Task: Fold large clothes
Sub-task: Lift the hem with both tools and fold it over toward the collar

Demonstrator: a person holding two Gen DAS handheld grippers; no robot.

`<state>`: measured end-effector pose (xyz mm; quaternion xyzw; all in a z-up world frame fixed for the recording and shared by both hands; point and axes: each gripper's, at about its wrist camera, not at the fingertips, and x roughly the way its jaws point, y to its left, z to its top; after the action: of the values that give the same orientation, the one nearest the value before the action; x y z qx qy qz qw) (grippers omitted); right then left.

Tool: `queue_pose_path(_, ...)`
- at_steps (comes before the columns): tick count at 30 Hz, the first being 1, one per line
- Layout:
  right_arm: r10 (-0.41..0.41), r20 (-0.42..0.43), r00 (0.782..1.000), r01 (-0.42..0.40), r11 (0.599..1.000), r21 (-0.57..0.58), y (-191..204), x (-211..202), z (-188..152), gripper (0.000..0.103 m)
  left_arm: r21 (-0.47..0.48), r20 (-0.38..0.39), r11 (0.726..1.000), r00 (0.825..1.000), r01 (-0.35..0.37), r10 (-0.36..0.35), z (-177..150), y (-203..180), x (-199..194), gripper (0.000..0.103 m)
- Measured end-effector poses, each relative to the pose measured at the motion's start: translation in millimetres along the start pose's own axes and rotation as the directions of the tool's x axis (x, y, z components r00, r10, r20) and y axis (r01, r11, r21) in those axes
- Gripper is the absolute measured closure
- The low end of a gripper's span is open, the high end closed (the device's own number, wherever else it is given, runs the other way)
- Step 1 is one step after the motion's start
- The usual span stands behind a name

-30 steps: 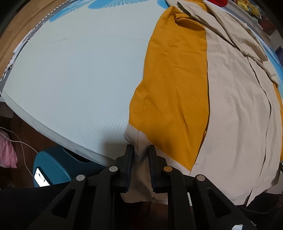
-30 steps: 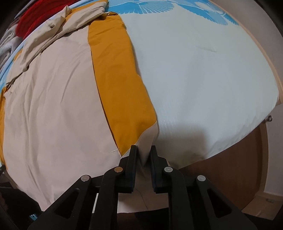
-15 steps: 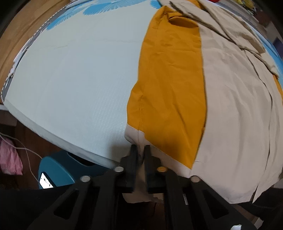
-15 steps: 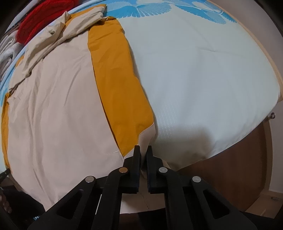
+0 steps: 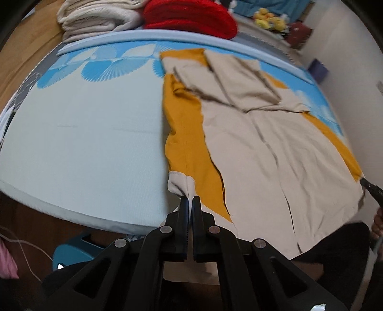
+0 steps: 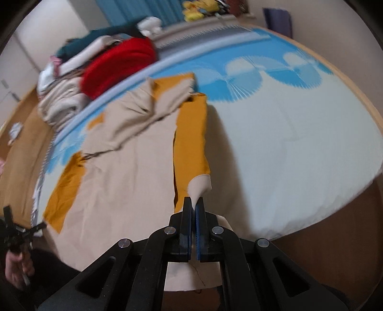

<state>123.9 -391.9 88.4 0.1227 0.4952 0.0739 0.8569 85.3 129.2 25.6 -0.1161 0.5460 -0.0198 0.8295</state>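
A large beige and mustard garment (image 5: pixel 251 155) lies spread lengthwise on the pale blue bed (image 5: pixel 83 143), its sleeves folded across the far end. My left gripper (image 5: pixel 190 198) is shut on the beige hem corner at the garment's near left, and the cloth rises into the jaws. In the right wrist view the same garment (image 6: pixel 129 167) shows, with my right gripper (image 6: pixel 194 199) shut on its near right hem corner. Each gripper appears at the edge of the other's view: the right gripper (image 5: pixel 373 191) and the left gripper (image 6: pixel 14 229), held in a hand.
At the far end of the bed are a pile of folded beige blankets (image 5: pixel 95 16), a red blanket (image 5: pixel 189 16) and yellow plush toys (image 5: pixel 268 20). A blue stool (image 5: pixel 71 248) stands on the wooden floor below the bed's near edge.
Both grippers have closed onto the hem corners and risen, lifting the near hem off the bed's edge. The far end of the bed has come into view.
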Motion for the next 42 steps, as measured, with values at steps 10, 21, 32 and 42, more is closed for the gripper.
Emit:
queue_pose_path(10,0.095,0.077,0.993,-0.095,0.995,-0.001,-14,-106,-35,0.101,-0.084,0.006,0.971,0.974,0.225,-0.225,-18,55,-78,0.103)
queue_pose_path(21,0.038,-0.002,0.999,-0.038,0.999,0.029,-20,72,110,0.100,-0.212,-0.023,0.955,0.976,0.207,-0.216,149,69,98,0.100)
queue_pose_path(32,0.012,0.011,1.000,-0.014,0.983,0.182,-55,191,160,0.054,-0.355,0.038,0.911,0.977,0.208,-0.208,174,120,147,0.047)
queue_pose_path(42,-0.104,-0.210,0.972,0.102,0.995,-0.022,-41,264,139,0.091,-0.220,-0.088,0.974,0.994,0.047,-0.068,175,96,204,0.095)
